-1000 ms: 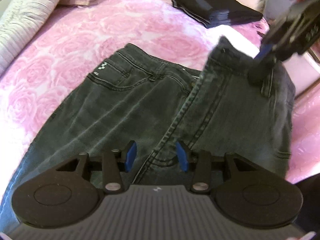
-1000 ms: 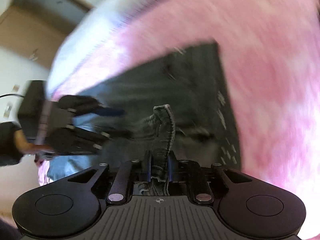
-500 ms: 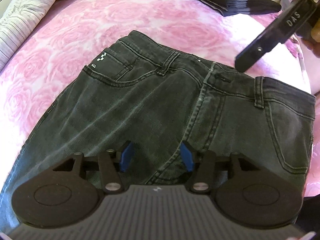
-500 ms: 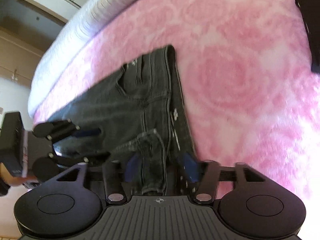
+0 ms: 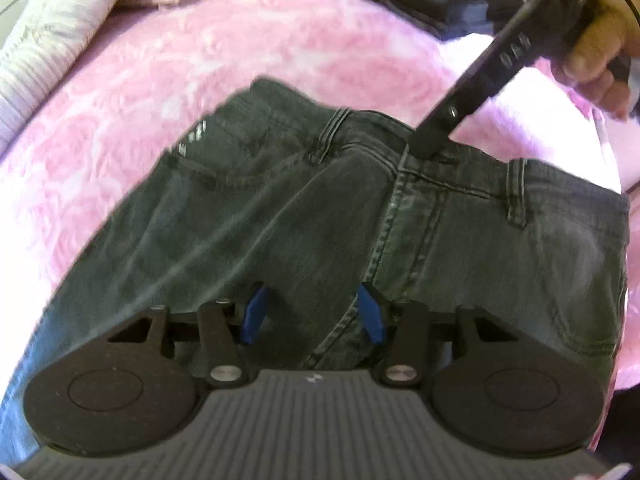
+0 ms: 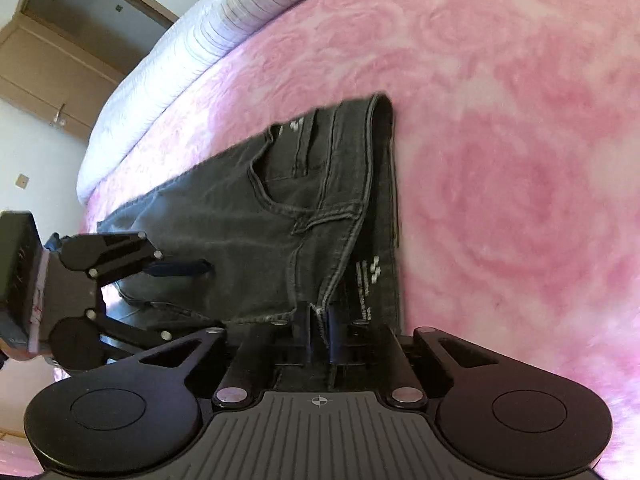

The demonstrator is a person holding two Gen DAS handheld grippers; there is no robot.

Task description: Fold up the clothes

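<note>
Dark grey jeans (image 5: pixel 280 208) lie flat, front up, on a pink rose-patterned blanket (image 5: pixel 280 48). My left gripper (image 5: pixel 312 314) hovers open just above the crotch seam, its blue pads (image 5: pixel 254 314) spread with only cloth beneath them. In the left wrist view my right gripper (image 5: pixel 426 144) comes down from the upper right onto the middle of the waistband, held by a hand (image 5: pixel 600 48). The right wrist view shows the right gripper (image 6: pixel 319 326) shut on the waistband edge of the jeans (image 6: pixel 240 216) at the fly. The left gripper (image 6: pixel 208 296) shows there at the left, open.
A stack of folded dark clothes (image 5: pixel 420 4) sits on the blanket beyond the jeans. Striped pale bedding (image 5: pixel 48 40) runs along the far left side of the bed, also bedding (image 6: pixel 200 40) in the right wrist view. Wooden cupboard doors (image 6: pixel 52 60) stand behind it.
The right gripper dropped the lifted waistband flap, opened, then shut again on the waistband at the fly. The jeans now lie flat. The left gripper stayed open over the crotch.
</note>
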